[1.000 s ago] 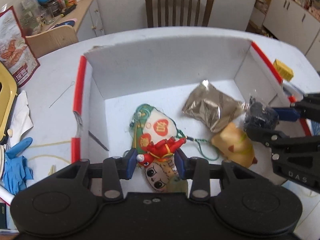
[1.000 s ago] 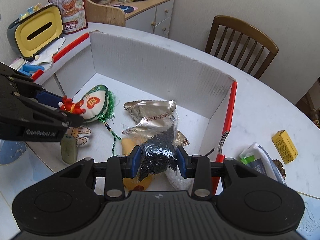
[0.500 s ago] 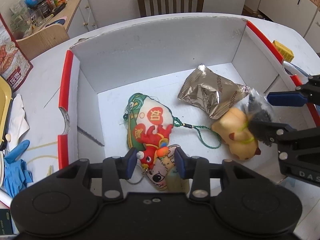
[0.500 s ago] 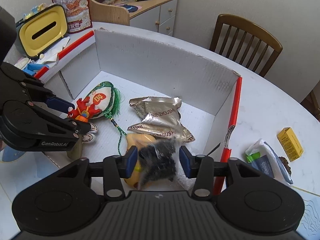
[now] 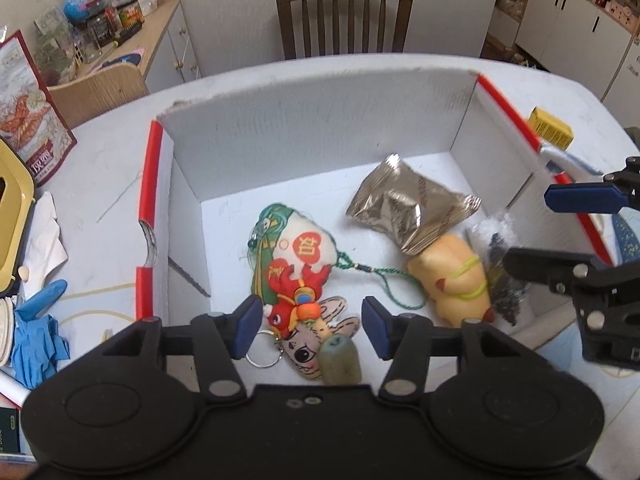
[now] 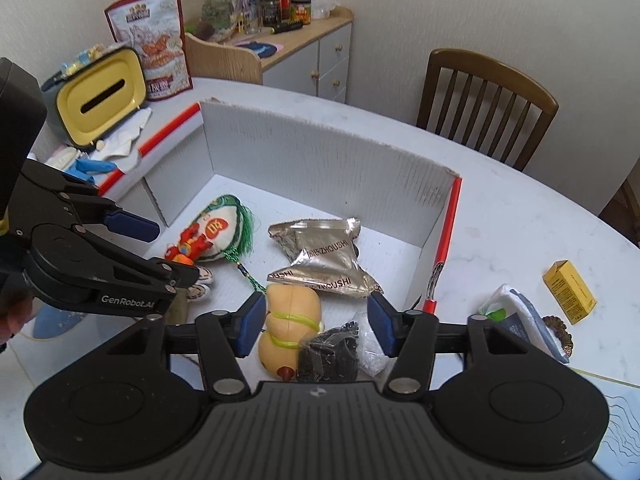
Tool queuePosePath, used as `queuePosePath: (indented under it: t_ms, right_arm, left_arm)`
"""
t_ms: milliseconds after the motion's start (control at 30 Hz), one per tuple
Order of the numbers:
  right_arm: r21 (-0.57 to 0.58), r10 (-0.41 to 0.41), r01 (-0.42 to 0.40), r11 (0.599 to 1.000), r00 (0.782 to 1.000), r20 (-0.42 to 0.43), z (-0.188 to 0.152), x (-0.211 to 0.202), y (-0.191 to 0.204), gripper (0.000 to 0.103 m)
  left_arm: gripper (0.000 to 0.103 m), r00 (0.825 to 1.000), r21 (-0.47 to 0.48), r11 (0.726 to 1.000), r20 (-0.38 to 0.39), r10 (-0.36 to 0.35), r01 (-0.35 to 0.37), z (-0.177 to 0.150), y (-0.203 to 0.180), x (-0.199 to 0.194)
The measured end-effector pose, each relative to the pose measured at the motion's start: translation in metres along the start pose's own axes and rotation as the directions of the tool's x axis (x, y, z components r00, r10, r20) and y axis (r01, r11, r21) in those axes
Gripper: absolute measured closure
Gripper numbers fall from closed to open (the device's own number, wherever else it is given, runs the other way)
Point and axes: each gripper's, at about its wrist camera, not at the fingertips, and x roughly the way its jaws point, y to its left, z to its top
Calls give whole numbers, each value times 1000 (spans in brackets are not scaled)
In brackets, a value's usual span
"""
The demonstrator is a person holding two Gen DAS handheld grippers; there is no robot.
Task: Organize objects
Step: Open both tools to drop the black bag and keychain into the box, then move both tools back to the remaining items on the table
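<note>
Now both tongs gape empty, red charm (image 5: 294,300) lying lengthwise toward box (image 5: 320,128) rear

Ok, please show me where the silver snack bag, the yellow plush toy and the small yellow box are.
silver snack bag (image 6: 324,258), right wrist view, middle of the foil.
yellow plush toy (image 6: 290,320), right wrist view, its body.
small yellow box (image 6: 570,292), right wrist view, top face.

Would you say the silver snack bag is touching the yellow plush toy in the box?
Touching: in the left wrist view, the silver snack bag has its lower corner lying over the top of the yellow plush toy.
</note>
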Motion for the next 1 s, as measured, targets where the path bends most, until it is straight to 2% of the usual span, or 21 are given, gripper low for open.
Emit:
queuePosePath:
  t_ms: [167,233,367,467,567,833,1000]
  right_arm:
    - [7,20,-21,1000,999,35,-1,-20,-2,42]
    - [13,28,-29,1000,998,49,-2,-29,-4,38]
    - [18,37,-38,999,997,73,-6,-46,-9,36]
    - [26,41,-44,999,995,88,-10,-58,-15,32]
    - [41,48,-52,998,994,102,-15,-69,-22,32]
    - [74,74,-86,994,986,151,-33,-100,-46,23]
    - [95,89,-107,990,979,182,-47,-119,-67,22]
  left_arm:
    - [46,999,1,1000,42,-2,2,1,-6,-16]
    - [38,998,3,1000,64,-2,2,1,-10,-24]
    - [36,995,11,1000,102,-2,1,1,-19,-37]
    - [29,992,5,1000,124,-9,9,1,-25,-46]
    - [27,990,6,1000,143,-20,20,1,-34,-55]
    - [19,981,3,999,189,-49,49,-1,-62,-76]
    - [13,976,13,998,210,-66,65,-3,-84,-85]
